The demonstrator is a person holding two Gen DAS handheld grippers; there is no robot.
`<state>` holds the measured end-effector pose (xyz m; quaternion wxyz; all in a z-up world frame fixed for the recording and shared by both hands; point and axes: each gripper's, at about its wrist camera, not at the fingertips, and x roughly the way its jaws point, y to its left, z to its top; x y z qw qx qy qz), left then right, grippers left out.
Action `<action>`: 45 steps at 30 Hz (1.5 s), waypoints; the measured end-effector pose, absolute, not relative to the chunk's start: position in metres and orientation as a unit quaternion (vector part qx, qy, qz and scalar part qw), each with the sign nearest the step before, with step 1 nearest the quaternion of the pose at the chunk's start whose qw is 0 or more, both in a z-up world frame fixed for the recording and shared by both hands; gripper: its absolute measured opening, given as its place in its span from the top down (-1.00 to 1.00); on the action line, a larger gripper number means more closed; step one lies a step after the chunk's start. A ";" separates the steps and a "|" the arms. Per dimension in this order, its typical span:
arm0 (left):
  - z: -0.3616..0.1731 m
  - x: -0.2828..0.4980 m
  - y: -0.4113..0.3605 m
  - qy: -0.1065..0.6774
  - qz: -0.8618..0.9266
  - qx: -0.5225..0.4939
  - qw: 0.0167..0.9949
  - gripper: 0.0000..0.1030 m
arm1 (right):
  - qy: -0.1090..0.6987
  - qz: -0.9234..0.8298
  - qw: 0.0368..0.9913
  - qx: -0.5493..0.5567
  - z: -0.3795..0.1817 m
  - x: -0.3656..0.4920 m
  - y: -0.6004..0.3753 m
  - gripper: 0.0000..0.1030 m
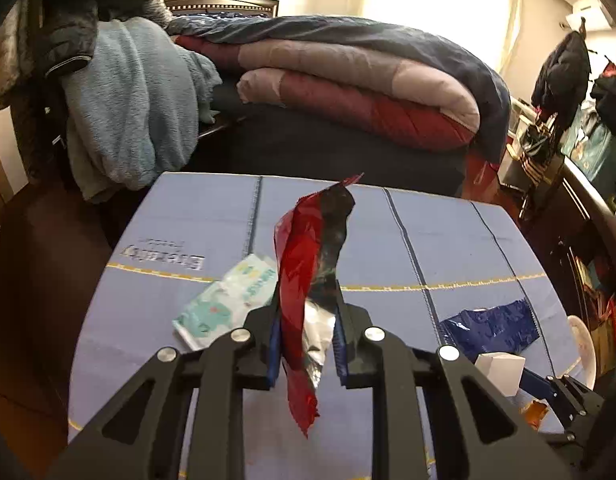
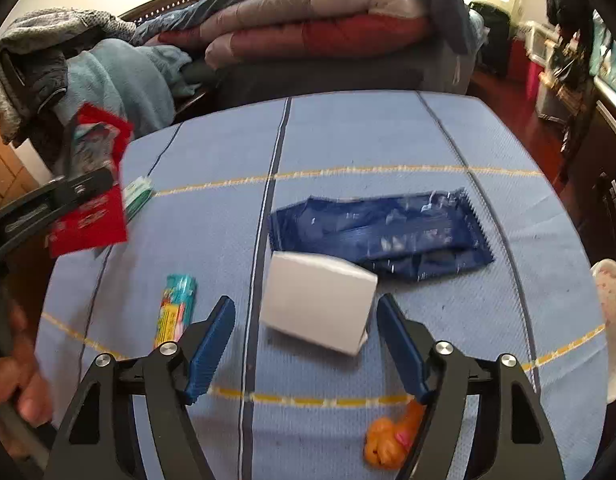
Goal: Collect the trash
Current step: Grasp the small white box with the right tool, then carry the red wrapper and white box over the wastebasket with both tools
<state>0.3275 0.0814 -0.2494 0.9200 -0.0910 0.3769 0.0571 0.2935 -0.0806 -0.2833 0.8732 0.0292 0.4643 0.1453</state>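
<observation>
My left gripper (image 1: 306, 300) is shut on a red and silver foil wrapper (image 1: 308, 256) and holds it upright above the blue tablecloth (image 1: 447, 240); the wrapper also shows in the right wrist view (image 2: 92, 220). My right gripper (image 2: 306, 310) is open, its jaws on either side of a small white box (image 2: 317, 300) that lies on the cloth. A dark blue wrapper (image 2: 379, 232) lies just beyond the box. A teal and yellow candy wrapper (image 2: 176, 308) lies left of the right gripper. An orange crumpled wrapper (image 2: 387, 440) lies under its right finger. A pale green tissue pack (image 1: 228, 300) lies left of the left gripper.
A bed with folded red and grey quilts (image 1: 347, 80) stands behind the table. Clothes and a light blue fleece (image 1: 136, 104) hang at the left. A white bowl (image 2: 615, 320) sits at the table's right edge. Cluttered furniture (image 1: 567, 128) stands at the right.
</observation>
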 end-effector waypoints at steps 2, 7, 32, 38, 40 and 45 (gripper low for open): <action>-0.247 0.324 0.087 0.374 0.059 -0.096 0.920 0.58 | 0.464 0.136 0.875 0.021 -0.283 0.294 -0.078 -0.05; -0.238 0.316 0.094 0.365 0.038 -0.125 0.922 0.58 | 0.459 0.140 0.877 0.022 -0.277 0.288 -0.088 -0.04; -0.167 0.281 -0.041 0.312 -0.084 -0.058 0.945 0.57 | 0.393 0.109 0.909 0.085 -0.217 0.222 -0.220 -0.05; -0.161 0.279 -0.094 0.309 -0.127 -0.030 0.942 0.57 | 0.382 0.083 0.915 0.103 -0.216 0.211 -0.260 -0.05; -0.161 0.279 -0.113 0.309 -0.141 -0.020 0.940 0.57 | 0.379 0.073 0.916 0.109 -0.216 0.208 -0.272 -0.05; -0.162 0.280 -0.152 0.311 -0.170 -0.001 0.935 0.57 | 0.372 0.038 0.919 0.129 -0.220 0.201 -0.310 -0.05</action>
